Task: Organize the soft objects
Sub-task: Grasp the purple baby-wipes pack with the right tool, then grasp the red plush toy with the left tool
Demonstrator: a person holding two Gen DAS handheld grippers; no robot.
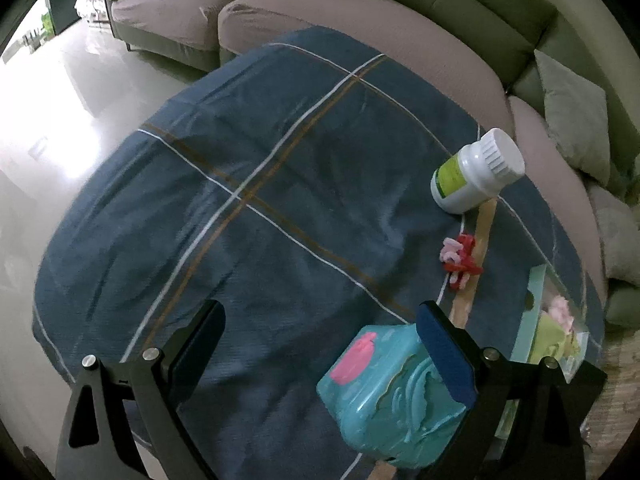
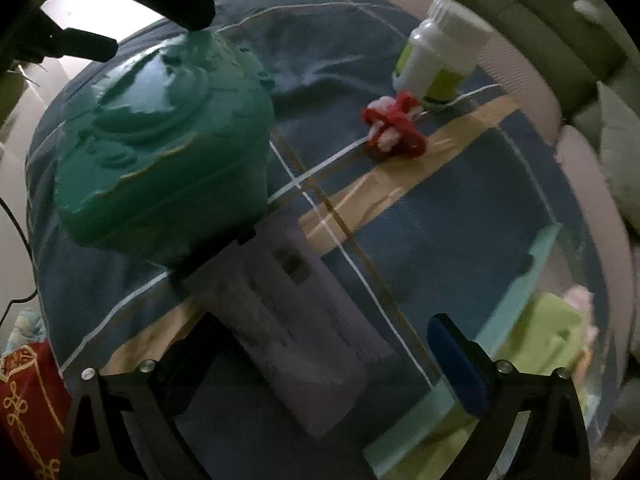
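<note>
In the left wrist view, the left gripper (image 1: 320, 344) has its fingers spread wide. The teal wipes pack (image 1: 384, 396) touches only the right finger; its lower end is cut off by the frame. A clear bin (image 1: 536, 312) at the right edge is partly hidden.

In the right wrist view, the right gripper (image 2: 320, 356) is also wide, gripping nothing. The pack (image 2: 168, 152) sits on the blue plaid cloth (image 2: 440, 216), its far end under the other gripper's finger. A white packet (image 2: 296, 320) below is blurred.

home living room: sectional sofa (image 1: 400, 4), cushions (image 1: 576, 120), glossy tiled floor (image 1: 60, 112)
</note>
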